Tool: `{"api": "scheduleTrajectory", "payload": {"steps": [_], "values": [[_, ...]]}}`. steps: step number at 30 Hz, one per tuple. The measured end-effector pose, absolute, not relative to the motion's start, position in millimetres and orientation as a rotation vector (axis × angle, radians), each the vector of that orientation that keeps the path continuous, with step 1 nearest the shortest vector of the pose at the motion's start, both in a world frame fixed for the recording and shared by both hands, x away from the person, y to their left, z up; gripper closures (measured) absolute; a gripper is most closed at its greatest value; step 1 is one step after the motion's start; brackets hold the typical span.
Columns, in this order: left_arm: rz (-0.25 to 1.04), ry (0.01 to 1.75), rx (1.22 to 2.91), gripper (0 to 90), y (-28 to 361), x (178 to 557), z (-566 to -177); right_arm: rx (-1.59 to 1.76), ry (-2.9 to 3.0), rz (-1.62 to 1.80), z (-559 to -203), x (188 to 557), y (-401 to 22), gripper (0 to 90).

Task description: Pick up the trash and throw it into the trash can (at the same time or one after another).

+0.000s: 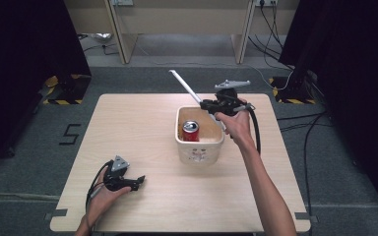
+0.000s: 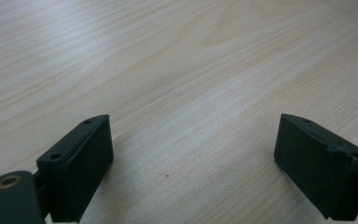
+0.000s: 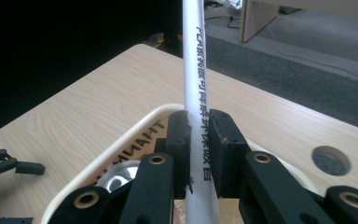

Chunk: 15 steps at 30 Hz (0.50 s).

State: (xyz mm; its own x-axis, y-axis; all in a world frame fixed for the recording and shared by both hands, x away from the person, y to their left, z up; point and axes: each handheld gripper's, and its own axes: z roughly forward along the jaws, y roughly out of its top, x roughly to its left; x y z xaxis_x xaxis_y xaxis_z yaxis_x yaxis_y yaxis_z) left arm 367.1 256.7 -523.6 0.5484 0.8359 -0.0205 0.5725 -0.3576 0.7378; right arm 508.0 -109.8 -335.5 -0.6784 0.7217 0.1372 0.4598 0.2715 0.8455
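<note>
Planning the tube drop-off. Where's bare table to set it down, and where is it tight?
Free: the wide strip of table left of the bin, and the front patch between the left claw and the right forearm. Narrower: the right edge beyond the arm. Crowded: the bin itself, holding a red can, with the right claw gripping the white tube over its back rim.

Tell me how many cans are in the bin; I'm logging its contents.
1. A red can stands upright in the bin, left of the white tube the right gripper holds. The bin's near wall could hide more.
</note>
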Motion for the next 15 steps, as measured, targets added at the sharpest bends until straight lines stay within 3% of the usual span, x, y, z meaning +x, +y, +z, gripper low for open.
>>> {"api": "scheduleTrajectory", "payload": {"steps": [15], "values": [[0.473,1.131,2.065,10.8,256.5,367.1,-523.8,1.154,2.338,1.310,-359.8,528.7,-90.1,78.7]]}}
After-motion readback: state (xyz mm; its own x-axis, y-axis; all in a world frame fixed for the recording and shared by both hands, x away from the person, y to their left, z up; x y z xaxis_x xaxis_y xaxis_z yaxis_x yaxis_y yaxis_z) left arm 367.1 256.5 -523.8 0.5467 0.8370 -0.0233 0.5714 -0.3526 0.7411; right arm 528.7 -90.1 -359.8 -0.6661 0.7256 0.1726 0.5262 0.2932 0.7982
